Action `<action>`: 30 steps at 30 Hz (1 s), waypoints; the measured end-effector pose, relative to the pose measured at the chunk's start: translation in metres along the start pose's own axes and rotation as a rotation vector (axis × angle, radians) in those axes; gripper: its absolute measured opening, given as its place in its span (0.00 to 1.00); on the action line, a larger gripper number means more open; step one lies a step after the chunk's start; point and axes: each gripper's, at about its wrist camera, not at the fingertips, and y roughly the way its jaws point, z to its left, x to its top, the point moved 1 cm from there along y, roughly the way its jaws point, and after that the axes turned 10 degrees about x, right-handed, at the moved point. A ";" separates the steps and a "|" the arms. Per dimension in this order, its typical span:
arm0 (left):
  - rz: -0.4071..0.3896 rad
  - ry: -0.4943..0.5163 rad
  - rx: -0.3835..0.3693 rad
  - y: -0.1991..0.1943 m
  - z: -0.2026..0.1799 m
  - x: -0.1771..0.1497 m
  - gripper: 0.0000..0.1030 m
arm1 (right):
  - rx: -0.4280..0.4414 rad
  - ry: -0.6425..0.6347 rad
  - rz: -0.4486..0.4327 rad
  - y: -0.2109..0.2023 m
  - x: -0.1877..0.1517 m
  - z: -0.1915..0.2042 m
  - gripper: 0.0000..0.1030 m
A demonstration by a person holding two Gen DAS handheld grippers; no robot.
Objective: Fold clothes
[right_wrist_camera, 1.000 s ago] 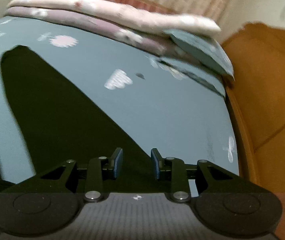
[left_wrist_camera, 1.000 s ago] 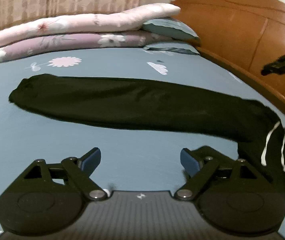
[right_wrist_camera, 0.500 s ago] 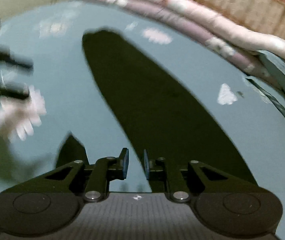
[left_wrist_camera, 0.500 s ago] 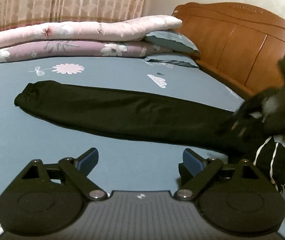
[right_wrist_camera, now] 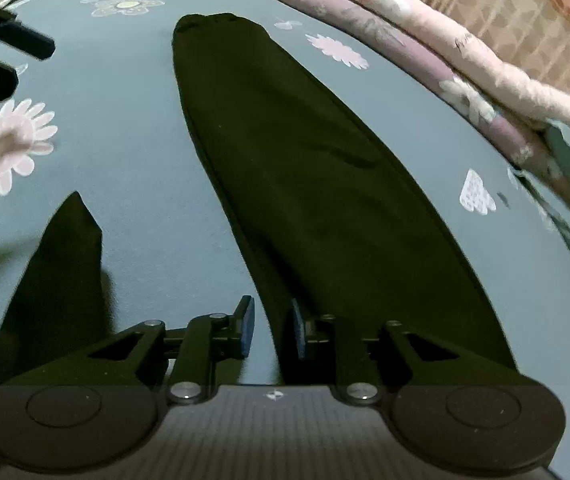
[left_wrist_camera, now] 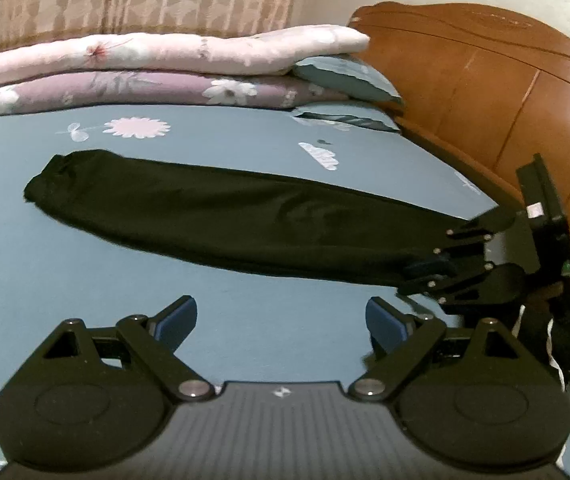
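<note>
Black trousers (left_wrist_camera: 245, 220) lie stretched out in a long strip on the blue bedsheet (left_wrist_camera: 85, 280), cuff end at far left. Their waist end with white stripes (left_wrist_camera: 545, 340) bunches at the right. My left gripper (left_wrist_camera: 281, 320) hovers open over bare sheet, just in front of the leg. My right gripper (left_wrist_camera: 421, 276) is low at the leg's right end. In the right wrist view the right gripper (right_wrist_camera: 271, 328) has a narrow gap and its jaws are opening. The edge of the trousers (right_wrist_camera: 305, 184) lies in that gap, not pinched. A second fold of black cloth (right_wrist_camera: 57, 272) lies to the left.
Folded pink and mauve quilts (left_wrist_camera: 145, 68) and pillows (left_wrist_camera: 345, 76) line the far side of the bed. A wooden headboard (left_wrist_camera: 505, 100) rises on the right. The left gripper (right_wrist_camera: 25, 60) shows at the top left of the right wrist view.
My right gripper swung down and across to the trousers' near end, rolling as it came, and its jaws narrowed. The left gripper stayed put, open.
</note>
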 end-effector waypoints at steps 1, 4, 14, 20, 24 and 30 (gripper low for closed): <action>-0.003 0.004 -0.004 0.000 -0.001 0.000 0.89 | 0.005 -0.007 0.003 0.003 0.000 -0.001 0.24; -0.002 0.022 -0.020 0.000 -0.004 -0.002 0.89 | 0.033 -0.004 0.015 0.012 -0.003 -0.006 0.28; 0.001 0.015 -0.012 0.000 -0.003 -0.002 0.89 | 0.123 0.061 0.022 0.001 0.002 -0.004 0.02; 0.005 0.021 -0.010 0.002 -0.005 -0.002 0.89 | 0.224 0.090 0.034 -0.014 0.003 -0.003 0.14; 0.014 0.017 -0.006 0.005 -0.003 -0.002 0.89 | 0.181 0.142 -0.051 -0.028 0.009 -0.018 0.21; 0.046 0.003 0.018 0.014 0.003 -0.003 0.89 | 0.117 0.221 -0.057 0.001 0.017 -0.034 0.24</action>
